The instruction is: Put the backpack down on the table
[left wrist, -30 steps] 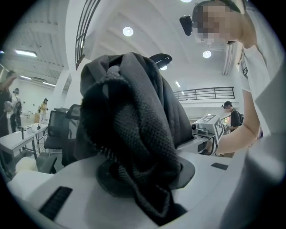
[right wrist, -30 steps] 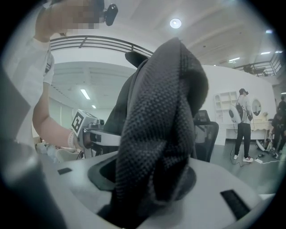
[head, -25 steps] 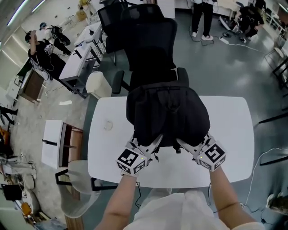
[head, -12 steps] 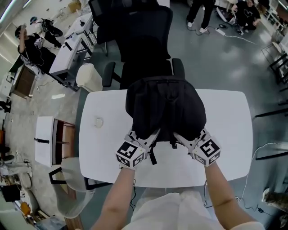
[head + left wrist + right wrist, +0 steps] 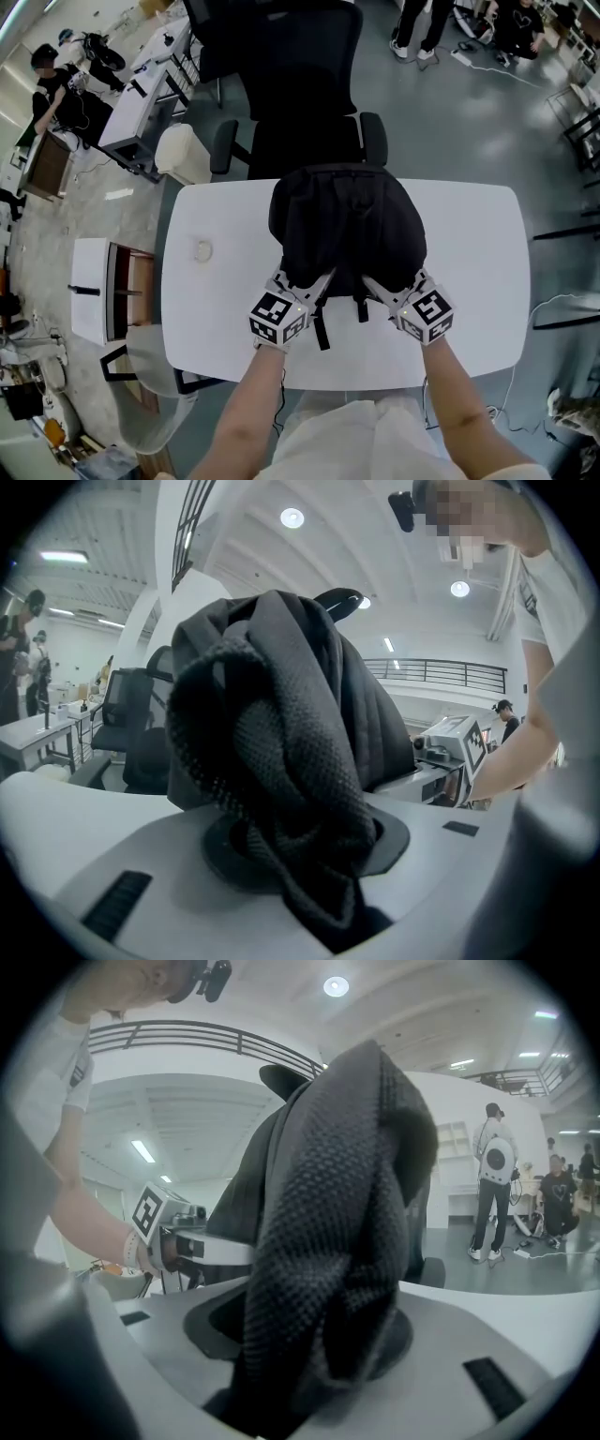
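White table (image 5: 469, 272) below backpack (image 5: 347, 220); L gripper (image 5: 307, 284), R gripper (image 5: 377, 284) side-by-side, pinching straps (image 5: 281, 799).

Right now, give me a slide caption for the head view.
A black backpack held by the left gripper and right gripper over a white table, office chair beyond.

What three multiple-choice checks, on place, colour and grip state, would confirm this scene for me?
1. Where is the backpack?
A. On the floor
B. Over the table, near the chair
C. On a shelf

2. What colour is it?
A. Black
B. Red
C. White

3. What are the left gripper's jaws doing?
A. Standing open, empty
B. Holding a cup
C. Shut on the backpack

Answers: B, the head view shows it above the white tabletop; A, it is black in every view; C, the left gripper view shows its mesh fabric pinched between the jaws.
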A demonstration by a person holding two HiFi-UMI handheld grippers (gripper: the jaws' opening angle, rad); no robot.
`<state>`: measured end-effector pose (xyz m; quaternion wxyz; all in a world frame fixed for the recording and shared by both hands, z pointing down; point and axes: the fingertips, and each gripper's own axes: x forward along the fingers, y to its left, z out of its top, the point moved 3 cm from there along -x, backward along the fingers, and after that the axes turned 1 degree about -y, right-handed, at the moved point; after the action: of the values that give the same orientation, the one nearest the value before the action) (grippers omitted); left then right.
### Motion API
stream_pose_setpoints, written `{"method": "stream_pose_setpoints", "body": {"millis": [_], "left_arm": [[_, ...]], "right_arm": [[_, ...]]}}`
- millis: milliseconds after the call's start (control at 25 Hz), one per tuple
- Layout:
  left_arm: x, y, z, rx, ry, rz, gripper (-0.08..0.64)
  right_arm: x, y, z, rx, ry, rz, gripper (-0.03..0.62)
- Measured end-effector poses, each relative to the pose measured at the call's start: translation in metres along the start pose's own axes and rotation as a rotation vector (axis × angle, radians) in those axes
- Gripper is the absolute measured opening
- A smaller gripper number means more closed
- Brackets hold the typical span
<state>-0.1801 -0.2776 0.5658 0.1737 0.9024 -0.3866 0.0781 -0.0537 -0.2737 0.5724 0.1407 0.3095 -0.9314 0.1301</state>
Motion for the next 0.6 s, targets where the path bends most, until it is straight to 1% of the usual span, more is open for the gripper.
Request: {"method": "stream_pose_setpoints", "body": {"millis": [280,600], "left_arm": [[0.0,-0.001,-0.014,0.001,0.021,-0.015,0.149],[0.005,0.003,-0.023,-0.015,0.026,-0.029,0.166]], "right_arm": [[0.0,0.001,-0.015,0.027,0.001,-0.006,0.221],[0.003,-0.004,-0.023,0.043,0.012,0.012,0.224]]}}
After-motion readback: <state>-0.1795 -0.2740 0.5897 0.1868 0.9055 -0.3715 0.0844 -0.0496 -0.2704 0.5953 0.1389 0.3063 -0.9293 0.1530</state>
